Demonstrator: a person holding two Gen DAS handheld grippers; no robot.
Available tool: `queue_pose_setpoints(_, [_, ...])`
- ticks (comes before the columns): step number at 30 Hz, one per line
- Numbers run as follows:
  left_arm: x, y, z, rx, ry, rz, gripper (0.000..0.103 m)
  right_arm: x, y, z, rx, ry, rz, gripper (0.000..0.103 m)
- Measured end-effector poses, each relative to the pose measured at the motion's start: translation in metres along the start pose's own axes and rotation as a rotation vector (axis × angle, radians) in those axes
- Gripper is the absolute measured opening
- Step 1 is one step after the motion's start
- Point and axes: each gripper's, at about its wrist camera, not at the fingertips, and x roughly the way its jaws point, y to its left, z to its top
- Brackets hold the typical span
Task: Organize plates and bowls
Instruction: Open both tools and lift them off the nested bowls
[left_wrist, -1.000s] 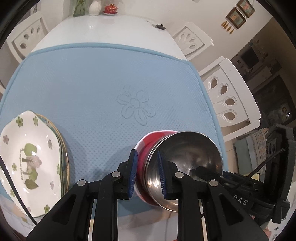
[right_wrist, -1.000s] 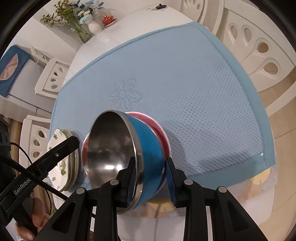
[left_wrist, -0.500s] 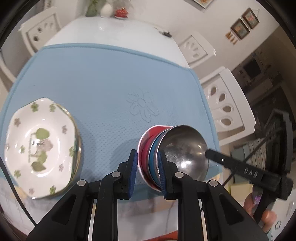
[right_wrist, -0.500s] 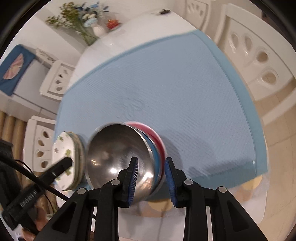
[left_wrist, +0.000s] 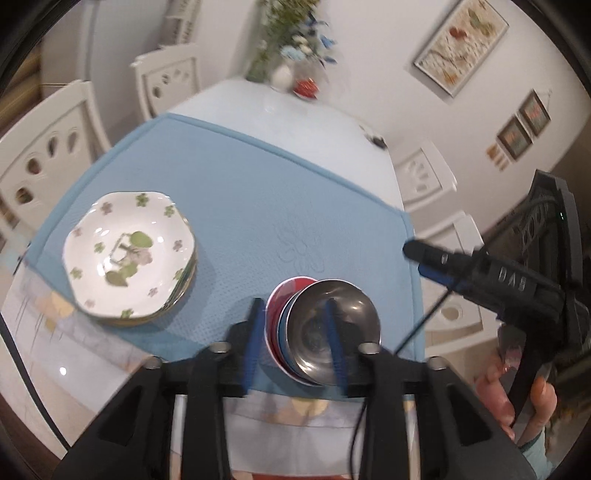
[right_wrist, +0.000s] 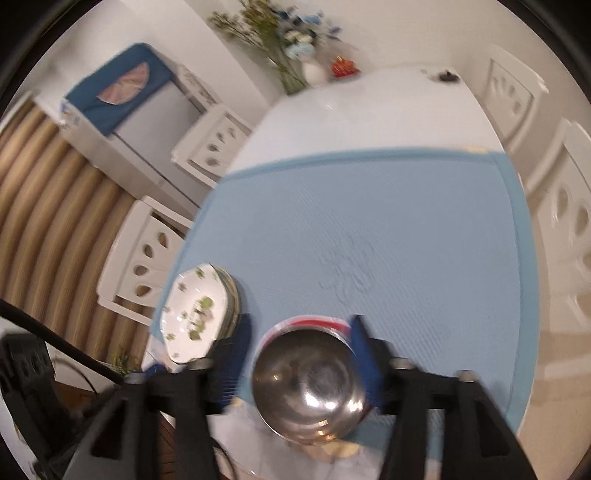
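Note:
Three nested bowls, red outermost, then blue, then a steel bowl (left_wrist: 328, 328) (right_wrist: 310, 380), rest on the blue mat (left_wrist: 258, 184) (right_wrist: 388, 221) near its front edge. My left gripper (left_wrist: 293, 339) hovers over them with its jaws opening, one blue pad beside the red rim and the other over the steel bowl, neither pressing. My right gripper (right_wrist: 301, 354) straddles the bowls from above, jaws also opening and pads clear of the rims. It also shows at the right as the right gripper (left_wrist: 417, 258). A stack of white flowered plates (left_wrist: 129, 258) (right_wrist: 195, 314) lies to the left.
White chairs (left_wrist: 48, 155) (right_wrist: 561, 206) surround the white table (left_wrist: 266, 110). At its far end stand a vase of flowers (left_wrist: 282, 74), a small red dish (left_wrist: 306, 87) and a small black object (left_wrist: 376, 140). A person's hand (left_wrist: 517, 398) holds the right gripper.
Both grippers were shut on the tilted bowls' rims. They have let go, opened and risen, and the bowls now sit level on the mat.

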Motion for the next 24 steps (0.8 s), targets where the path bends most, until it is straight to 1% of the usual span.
queue_pose_setpoints(3, [-0.013,-0.002,-0.009,-0.040,-0.032,0.038,0.033,0.001,0.009,0.008,-0.027,0.002,0.058,0.059])
queue_pose_setpoints(5, [-0.018,-0.001,-0.015,-0.066,-0.040,0.060,0.037,0.004,0.014,0.011,-0.044,0.012,0.083,0.059])
queue_pose_setpoints(6, [-0.022,-0.001,-0.019,-0.074,-0.046,0.073,0.038,0.007,0.017,0.012,-0.055,0.019,0.095,0.059])
queue_pose_setpoints(11, [-0.037,-0.002,-0.035,-0.108,-0.075,0.141,0.038,0.026,0.032,0.009,-0.104,0.092,0.138,0.059])
queue_pose_setpoints(13, [-0.044,-0.003,-0.039,-0.108,-0.087,0.153,0.038,0.035,0.040,0.007,-0.117,0.129,0.153,0.059])
queue_pose_setpoints(15, [-0.048,-0.004,-0.040,-0.101,-0.097,0.164,0.038,0.036,0.047,0.004,-0.128,0.143,0.161,0.059])
queue_pose_setpoints(20, [-0.059,-0.002,-0.037,-0.072,-0.126,0.159,0.038,0.030,0.065,0.001,-0.158,0.134,0.156,0.059])
queue_pose_setpoints(24, [-0.068,0.003,-0.037,-0.047,-0.141,0.182,0.038,0.031,0.081,0.001,-0.155,0.133,0.149,0.059])
